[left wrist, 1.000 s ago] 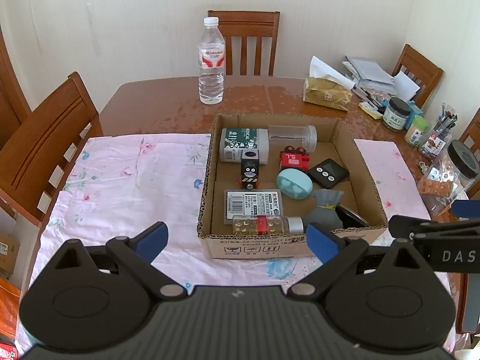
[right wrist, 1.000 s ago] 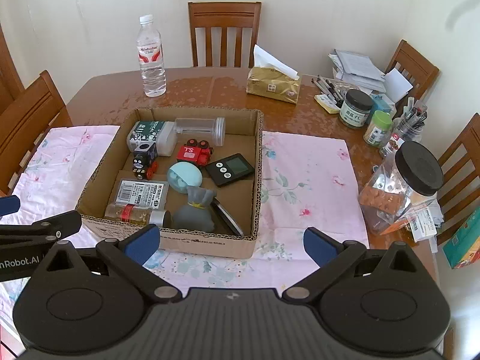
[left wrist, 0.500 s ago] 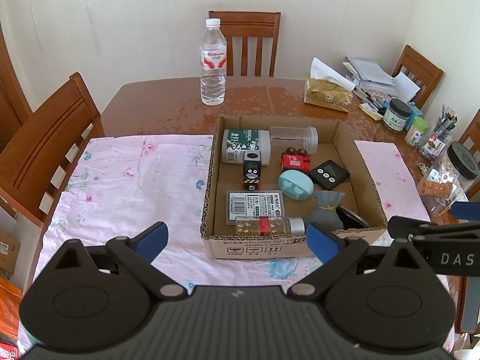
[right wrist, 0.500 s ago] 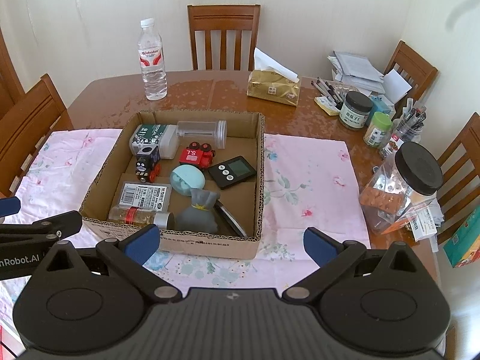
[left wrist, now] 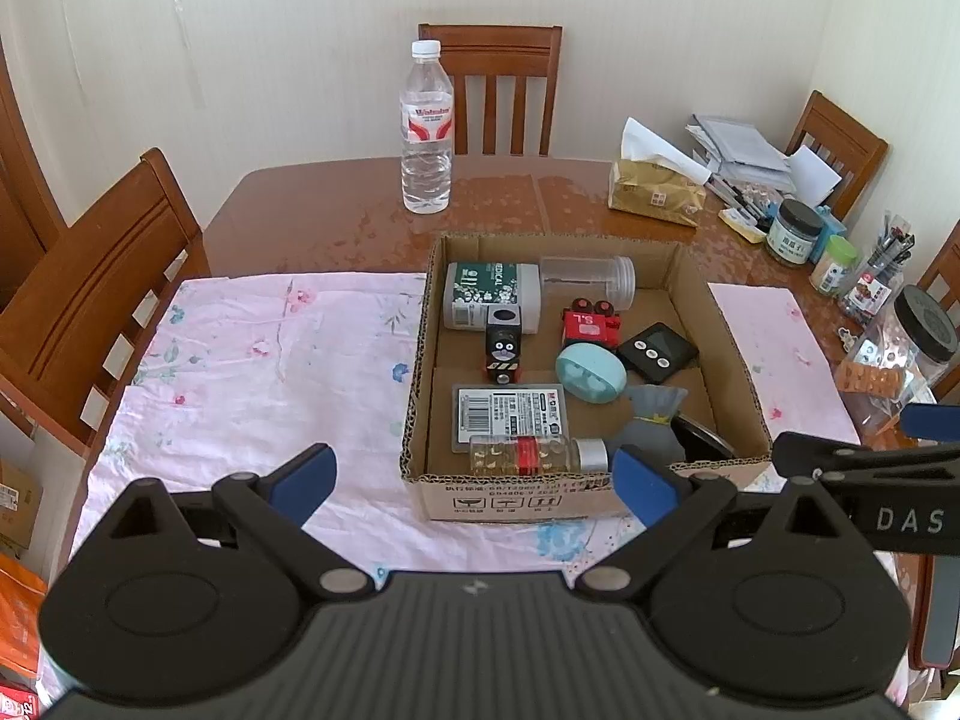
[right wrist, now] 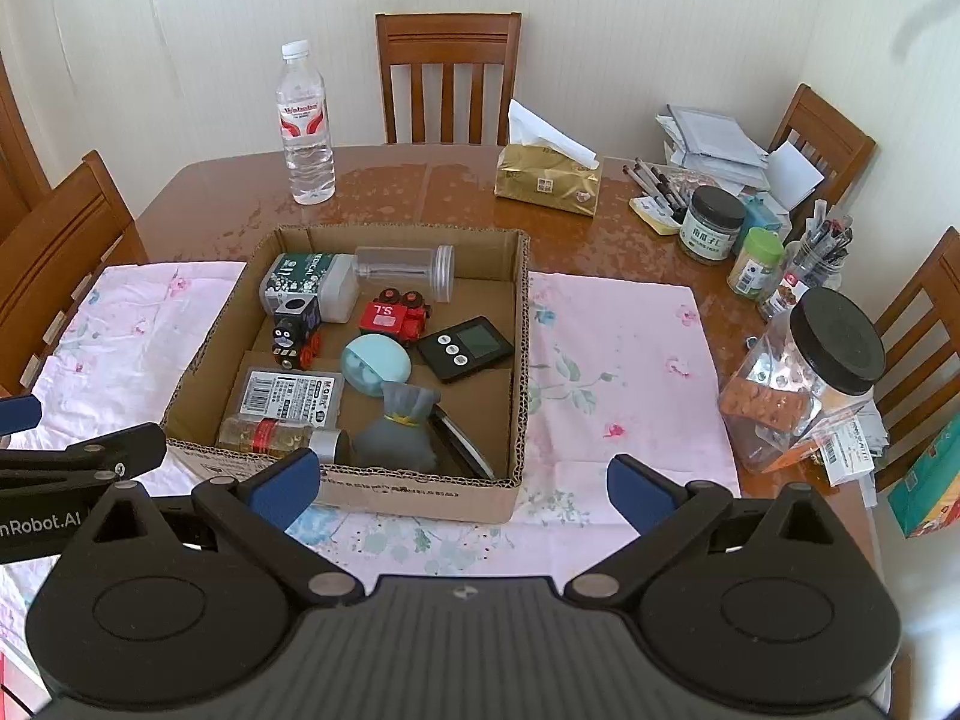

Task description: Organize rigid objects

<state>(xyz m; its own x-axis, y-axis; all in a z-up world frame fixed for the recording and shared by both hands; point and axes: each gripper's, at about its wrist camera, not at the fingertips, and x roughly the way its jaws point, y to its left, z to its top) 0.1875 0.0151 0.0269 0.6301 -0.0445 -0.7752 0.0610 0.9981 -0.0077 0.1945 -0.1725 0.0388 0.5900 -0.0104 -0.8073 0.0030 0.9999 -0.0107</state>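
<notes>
wooden chairs ring a brown counter (left wrist: pixel 336 210) spread with a pink flowered cloth (left wrist: pixel 252 360), and a cardboard box (left wrist: pixel 420 372) sits on the cloth ahead of both tools. going left to right in the box, seen from the left tool (left wrist: pixel 474 477): a green-and-white bottle (left wrist: pixel 489 294) and a black toy engine (left wrist: pixel 503 348) at the far left, a flat barcoded case (left wrist: pixel 510 414) and a small amber bottle (left wrist: pixel 528 455) nearest the tool, then a clear jar (left wrist: pixel 591 279), a red toy engine (left wrist: pixel 591 324), a teal oval case (left wrist: pixel 591 372), a grey pouch (left wrist: pixel 654 426) and a black timer (left wrist: pixel 657 354) further right.

every loose rigid thing in view lies inside the box and none on the cloth, which fits either a finished gathering or a box waiting to be sorted out; i cannot tell which.

the left tool has its fingers wide apart, holding and touching nothing, short of the box's near wall. the right tool (right wrist: pixel 462 486) is just as wide apart and empty, over the cloth at the box's near right corner.
</notes>
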